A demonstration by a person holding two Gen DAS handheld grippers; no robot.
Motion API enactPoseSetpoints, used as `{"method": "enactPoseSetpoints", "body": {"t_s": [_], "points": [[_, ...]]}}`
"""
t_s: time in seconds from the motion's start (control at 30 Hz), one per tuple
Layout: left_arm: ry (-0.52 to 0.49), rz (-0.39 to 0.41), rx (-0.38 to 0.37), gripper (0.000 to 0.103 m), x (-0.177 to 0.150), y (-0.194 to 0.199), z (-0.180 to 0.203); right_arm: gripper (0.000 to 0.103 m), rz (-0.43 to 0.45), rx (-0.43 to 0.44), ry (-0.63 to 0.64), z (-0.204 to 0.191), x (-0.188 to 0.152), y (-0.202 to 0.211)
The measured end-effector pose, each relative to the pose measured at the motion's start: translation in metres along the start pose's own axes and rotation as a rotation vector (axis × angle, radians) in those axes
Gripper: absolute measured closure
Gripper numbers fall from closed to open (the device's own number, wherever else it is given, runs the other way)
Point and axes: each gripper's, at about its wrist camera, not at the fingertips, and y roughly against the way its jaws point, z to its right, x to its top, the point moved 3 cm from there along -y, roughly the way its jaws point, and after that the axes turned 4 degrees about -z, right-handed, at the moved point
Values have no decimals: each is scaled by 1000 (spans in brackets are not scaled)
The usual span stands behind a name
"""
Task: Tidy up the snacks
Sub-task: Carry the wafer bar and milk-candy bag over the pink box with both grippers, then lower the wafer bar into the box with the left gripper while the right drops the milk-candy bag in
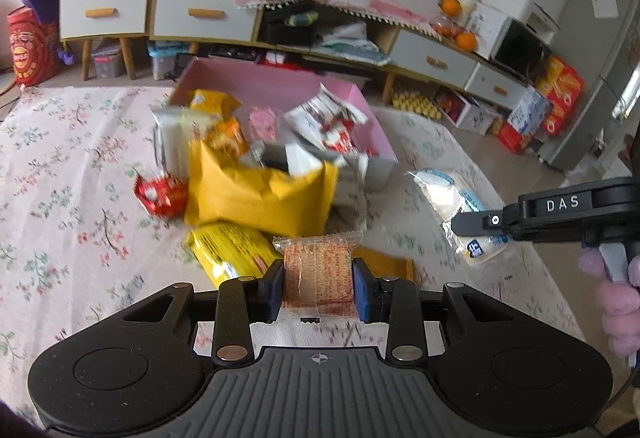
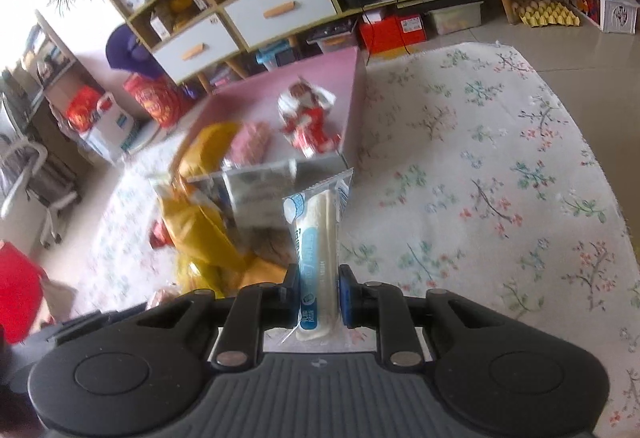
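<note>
Cellophane crinkles between the blue pads of my left gripper [image 1: 318,288], which is closed on a flat square cracker packet [image 1: 318,270], clear film printed in orange over a grainy tan biscuit. Just ahead of those fingers lies a glossy yellow snack bag [image 1: 228,250] with dark print, and beyond it a larger plain yellow pouch [image 1: 256,193], creased and puffed, leaning against the pink box [image 1: 280,85]. Left of that pouch sits a small shiny red wrapper [image 1: 162,193].

My right gripper [image 2: 319,296] is clamped tight on a long white roll in blue-and-white plastic [image 2: 318,246], soft and cylindrical, standing up along the fingers with its crimped end pointing away from me. From the left wrist view the same roll [image 1: 460,205] hangs off to the right, pinched by the black right gripper [image 1: 476,222].

Ahead and left of my right fingers the pink box [image 2: 358,105] is a shallow rectangular carton with matte walls. Inside it I see a red-and-white crumpled packet [image 2: 308,117], a pink speckled packet [image 2: 250,141] and, at the near end, pale grey-white wrappers [image 2: 260,185], blurred. More white and orange bags are heaped at its near-left corner.

Everything rests on a woven cloth [image 2: 480,177] printed with small flowering twigs.
</note>
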Motion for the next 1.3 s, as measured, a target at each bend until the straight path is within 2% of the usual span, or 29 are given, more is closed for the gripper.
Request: {"method": "enactPoseSetpoints", "body": {"t_s": [0.2, 0.47, 0.73, 0.97, 1.07, 1.3], "points": [[26, 40, 33, 71, 29, 0, -6, 100, 7, 45, -68, -1, 20, -10], [65, 30, 67, 71, 73, -23, -11, 100, 39, 113, -170, 0, 44, -26], [92, -45, 145, 71, 114, -62, -24, 100, 45, 203, -239, -10, 72, -57], [117, -137, 184, 71, 140, -105, -41, 100, 32, 197, -224, -12, 89, -89], [88, -169, 247, 71, 143, -122, -45, 100, 29, 220, -210, -13, 93, -100], [-18, -168, 312, 71, 153, -146, -42, 100, 60, 179, -153, -12, 97, -114]]}}
